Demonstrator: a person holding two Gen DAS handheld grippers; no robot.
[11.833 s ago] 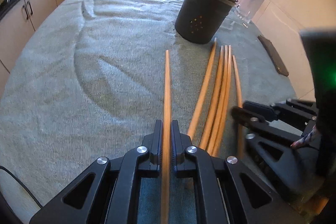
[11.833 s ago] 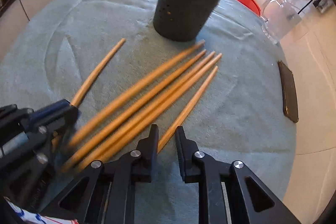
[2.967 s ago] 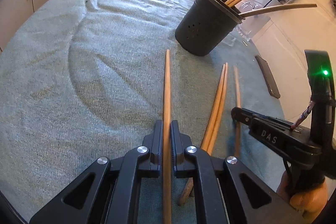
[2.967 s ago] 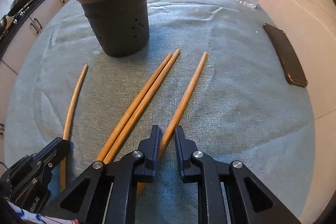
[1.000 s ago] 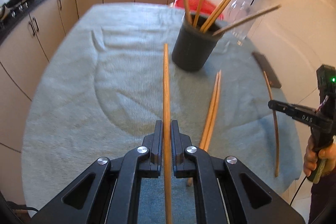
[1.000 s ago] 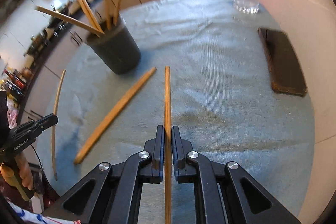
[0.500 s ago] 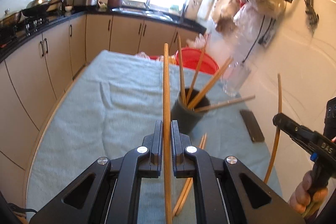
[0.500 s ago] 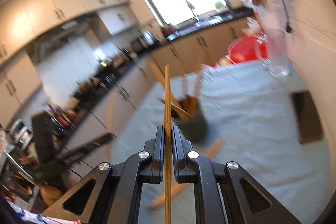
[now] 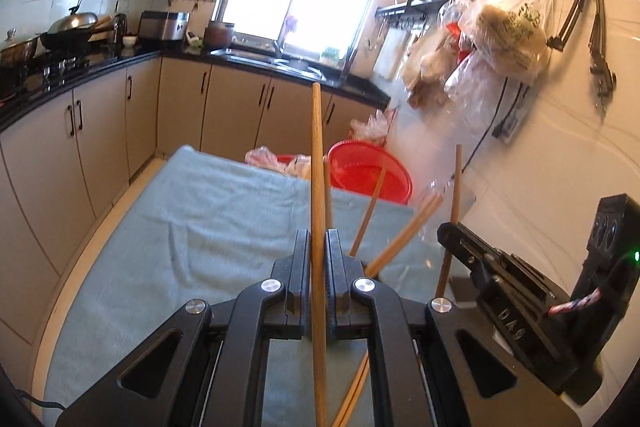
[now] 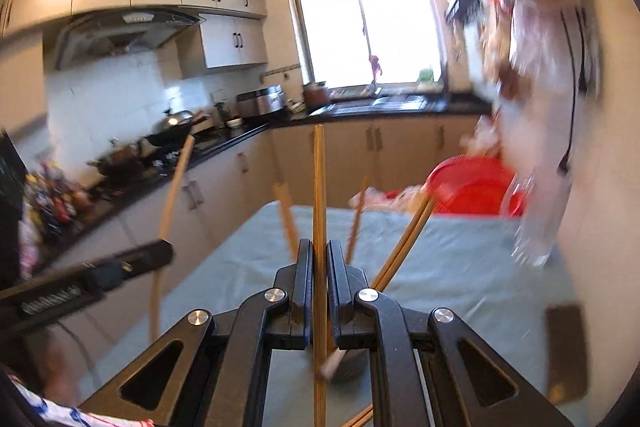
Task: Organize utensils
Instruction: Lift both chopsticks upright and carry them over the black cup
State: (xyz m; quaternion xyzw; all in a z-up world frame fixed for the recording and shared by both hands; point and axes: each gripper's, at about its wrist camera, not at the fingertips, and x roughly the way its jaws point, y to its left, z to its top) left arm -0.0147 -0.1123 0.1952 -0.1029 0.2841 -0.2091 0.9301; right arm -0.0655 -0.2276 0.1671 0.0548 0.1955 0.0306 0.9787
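My left gripper (image 9: 318, 245) is shut on a long wooden chopstick (image 9: 317, 163) that points up and away, raised above the green-clothed table (image 9: 192, 211). My right gripper (image 10: 319, 255) is shut on another chopstick (image 10: 319, 179). In the left wrist view the right gripper (image 9: 446, 233) shows at the right with its chopstick (image 9: 454, 203). The left gripper (image 10: 162, 251) appears at the left of the right wrist view. Several chopsticks (image 9: 404, 233) in the holder poke out behind my fingers; the holder itself is mostly hidden. Loose chopsticks (image 9: 354, 393) lie on the cloth below.
A red basin (image 9: 370, 173) sits at the table's far end, with a clear glass jug (image 10: 532, 223) near it. A dark flat slab (image 10: 566, 345) lies by the table's right edge. Kitchen cabinets (image 9: 100, 131) run along the left, and bags hang on the right wall (image 9: 504, 35).
Both grippers have risen and tilted upward, each carrying its chopstick off the table. The views now show the kitchen rather than the tabletop, and the holder has slipped behind the fingers.
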